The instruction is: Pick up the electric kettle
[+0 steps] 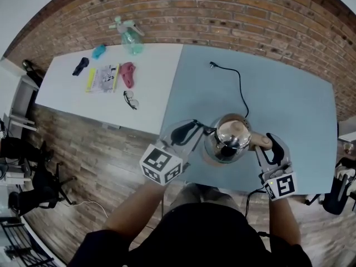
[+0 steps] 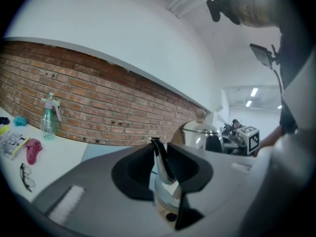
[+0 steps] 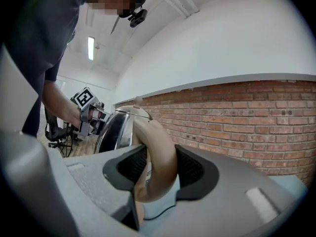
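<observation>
The chrome electric kettle (image 1: 228, 137) is at the near edge of the blue-grey table (image 1: 295, 104), between my two grippers. My left gripper (image 1: 192, 131) comes at it from the left and is shut on the thin metal spout (image 2: 160, 159), which stands upright between the black pads. My right gripper (image 1: 268, 148) is shut on the tan loop handle (image 3: 160, 152), which fills the gap between its pads. The kettle's body (image 3: 111, 130) and knobbed lid (image 2: 200, 116) show beyond the jaws. Whether its bottom touches the table I cannot tell.
A black power cord (image 1: 242, 96) runs over the blue-grey table to a plug (image 1: 213, 65). On the white table (image 1: 156, 93) to the left lie a spray bottle (image 1: 129, 38), glasses (image 1: 131, 100), a pink cloth (image 1: 128, 74) and a booklet (image 1: 103, 78). A brick wall (image 1: 222, 10) closes the far side.
</observation>
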### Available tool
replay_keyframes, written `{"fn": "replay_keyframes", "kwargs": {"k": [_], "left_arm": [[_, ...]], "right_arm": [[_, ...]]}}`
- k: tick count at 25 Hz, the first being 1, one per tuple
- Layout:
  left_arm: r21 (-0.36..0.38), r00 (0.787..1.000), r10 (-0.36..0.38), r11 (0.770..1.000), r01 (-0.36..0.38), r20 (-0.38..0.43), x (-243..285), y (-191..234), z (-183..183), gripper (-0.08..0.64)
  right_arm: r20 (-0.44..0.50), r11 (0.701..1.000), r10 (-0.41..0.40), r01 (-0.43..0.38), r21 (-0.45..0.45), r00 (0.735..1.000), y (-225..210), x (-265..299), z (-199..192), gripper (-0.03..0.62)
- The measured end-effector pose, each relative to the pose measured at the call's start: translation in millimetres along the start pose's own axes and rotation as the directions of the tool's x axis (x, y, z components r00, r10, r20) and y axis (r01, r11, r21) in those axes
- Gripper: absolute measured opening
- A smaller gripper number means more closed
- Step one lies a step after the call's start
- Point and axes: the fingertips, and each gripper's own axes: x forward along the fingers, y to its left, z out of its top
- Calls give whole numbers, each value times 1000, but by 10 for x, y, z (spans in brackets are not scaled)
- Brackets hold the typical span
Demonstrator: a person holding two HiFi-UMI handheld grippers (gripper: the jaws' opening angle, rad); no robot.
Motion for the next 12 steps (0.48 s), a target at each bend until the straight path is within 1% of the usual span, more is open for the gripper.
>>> {"fn": "replay_keyframes", "kwargs": {"k": [8, 12], "left_arm": [[-12, 999, 14, 1000, -14, -37, 27, 43, -188, 89], [-19, 999, 25, 999, -26, -48, 79, 71, -271, 89]], "right_arm": [[-16, 1000, 17, -17, -2, 1000, 12, 45, -186, 176], [-21, 1000, 20, -19, 15, 1000, -4, 82, -269, 176]]}}
